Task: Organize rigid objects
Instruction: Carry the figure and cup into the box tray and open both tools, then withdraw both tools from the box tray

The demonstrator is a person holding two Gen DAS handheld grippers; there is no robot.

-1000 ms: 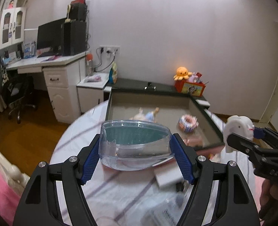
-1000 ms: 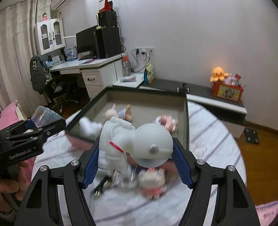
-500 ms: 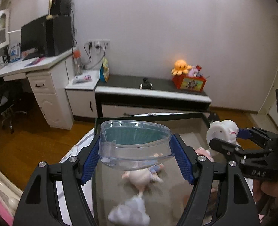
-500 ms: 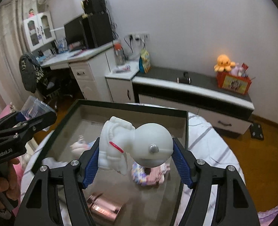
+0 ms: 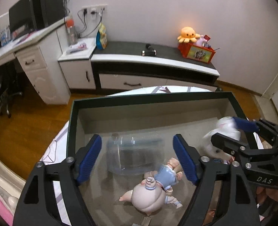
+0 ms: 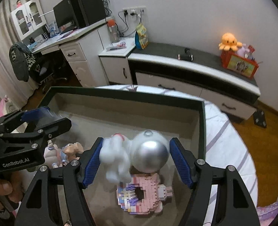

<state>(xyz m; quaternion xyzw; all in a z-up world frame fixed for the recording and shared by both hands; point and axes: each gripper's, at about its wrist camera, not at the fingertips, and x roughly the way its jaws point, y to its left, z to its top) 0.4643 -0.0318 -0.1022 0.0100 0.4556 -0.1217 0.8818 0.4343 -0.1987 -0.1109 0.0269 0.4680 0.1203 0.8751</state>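
A dark-rimmed box [image 5: 152,97] with a grey floor sits on the round table. My left gripper [image 5: 138,159] is open above it; the clear plastic container [image 5: 133,155] lies blurred on the box floor between the fingers, free of the pads. My right gripper [image 6: 136,164] is open too; the white astronaut figure [image 6: 139,155] is blurred between its fingers, apart from the pads, over a pink brick-built toy [image 6: 142,195]. The right gripper [image 5: 238,131] and astronaut [image 5: 223,130] also show in the left wrist view. The left gripper [image 6: 43,119] shows in the right wrist view.
A pink pig doll in blue [image 5: 154,188] lies on the box floor beside the container; it also shows in the right wrist view [image 6: 67,153]. The table has a striped white cloth [image 6: 227,143]. A low cabinet [image 5: 154,69] and a desk [image 6: 71,45] stand behind.
Both grippers moved forward and down over the box, then opened. The clear container left the left gripper and the astronaut left the right gripper; both are now blurred in the box.
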